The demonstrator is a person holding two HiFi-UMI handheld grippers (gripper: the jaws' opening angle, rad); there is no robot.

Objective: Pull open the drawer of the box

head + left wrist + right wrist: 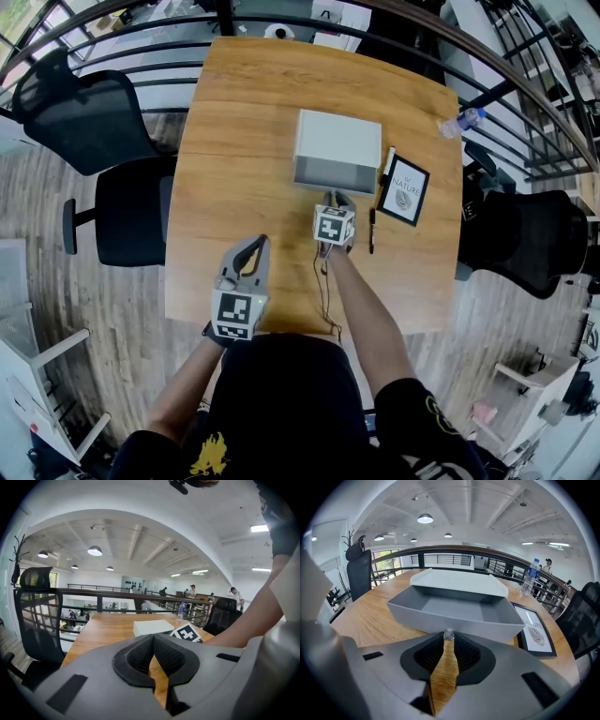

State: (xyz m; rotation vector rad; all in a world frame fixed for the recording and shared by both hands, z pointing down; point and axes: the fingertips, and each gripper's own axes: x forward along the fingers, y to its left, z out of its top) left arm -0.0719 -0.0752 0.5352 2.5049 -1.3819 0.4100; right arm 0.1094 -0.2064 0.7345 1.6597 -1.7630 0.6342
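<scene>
The box [339, 139], a white shell, sits near the middle of the wooden tabletop [234, 141]. Its grey drawer [454, 616] is pulled partway out toward the person, so the inside shows in the right gripper view. The right gripper [336, 199] is at the drawer's front wall, its jaws clenched on a small clear knob [448, 633] fixed at the middle of that wall.

The left gripper [261, 241] hangs over bare tabletop nearer the person, well apart from the box. Its jaw tips are pressed together with nothing between them. Each gripper carries a cube with black-and-white square markers.

Just to the right of the box lies a black-framed print [404, 190]. The word "NATURE" can be read on it; a smaller line above that is too small to make out, and below it is a round, fingerprint-like emblem. A white pen [388, 159] lies between the box and the frame, and a black pen [372, 230] lies beside the frame's near corner, close to the right gripper. A clear water bottle [462, 121] with a blue cap lies near the tabletop's far right corner; its label cannot be read. Black office chairs [89, 122] stand off both sides.
</scene>
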